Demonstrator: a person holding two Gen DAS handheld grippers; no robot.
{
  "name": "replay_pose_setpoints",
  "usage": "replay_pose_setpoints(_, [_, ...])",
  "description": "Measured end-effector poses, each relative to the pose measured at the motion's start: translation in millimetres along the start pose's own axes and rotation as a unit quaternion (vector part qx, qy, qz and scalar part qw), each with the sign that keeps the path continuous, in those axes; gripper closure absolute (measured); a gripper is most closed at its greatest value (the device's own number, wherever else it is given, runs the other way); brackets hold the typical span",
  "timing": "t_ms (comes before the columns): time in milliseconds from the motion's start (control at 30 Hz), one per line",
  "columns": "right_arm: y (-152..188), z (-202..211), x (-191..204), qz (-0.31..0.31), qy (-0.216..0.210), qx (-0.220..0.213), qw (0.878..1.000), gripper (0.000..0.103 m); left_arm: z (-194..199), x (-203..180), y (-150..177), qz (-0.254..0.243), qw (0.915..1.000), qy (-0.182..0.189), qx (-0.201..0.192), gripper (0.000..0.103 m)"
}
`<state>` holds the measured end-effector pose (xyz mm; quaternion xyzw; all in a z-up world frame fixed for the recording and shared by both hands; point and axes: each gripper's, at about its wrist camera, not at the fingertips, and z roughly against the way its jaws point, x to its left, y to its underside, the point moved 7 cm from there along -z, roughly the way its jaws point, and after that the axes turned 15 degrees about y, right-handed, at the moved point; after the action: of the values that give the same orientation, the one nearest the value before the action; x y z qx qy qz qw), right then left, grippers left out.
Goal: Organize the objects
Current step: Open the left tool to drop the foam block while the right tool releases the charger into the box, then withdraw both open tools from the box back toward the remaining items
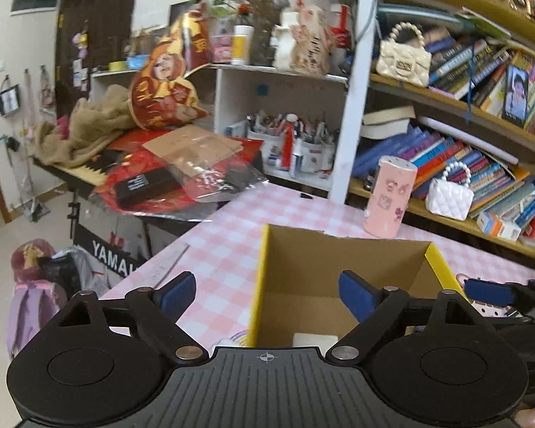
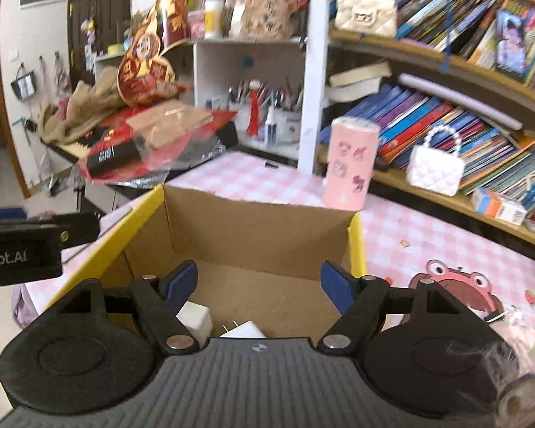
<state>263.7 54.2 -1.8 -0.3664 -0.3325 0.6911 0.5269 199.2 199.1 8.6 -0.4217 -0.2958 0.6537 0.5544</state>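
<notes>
Each camera rides on its own gripper, looking forward and downward along the fingers, close above the open cardboard box (image 1: pixel 339 285) (image 2: pixel 253 249) on the tabletop (image 1: pixel 224 249) (image 2: pixel 428 235). Both views share the box, pink canister (image 1: pixel 388 196) (image 2: pixel 349 164) and bookshelf (image 1: pixel 463 149) (image 2: pixel 446 114).

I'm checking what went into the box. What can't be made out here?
- Box floor: near part hidden by the right gripper body, right wrist view.
- White chargers: partly covered there.
- White block: cut off by left gripper body, left wrist view; identity unclear.
</notes>
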Motion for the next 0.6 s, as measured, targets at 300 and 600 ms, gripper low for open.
replay_pose_setpoints(300, [31.4,42.2,9.5,-0.004,0.018,0.002,1.000,0.028,32.0,10.8,36.3,0.024,0.9995,0.006,0.021,0.012])
replay_pose_setpoints(600, [86.3,77.1,20.8,0.002,0.034,0.051,0.998,0.027,66.8,15.0,84.3,0.024,0.9980,-0.011,0.057,0.012])
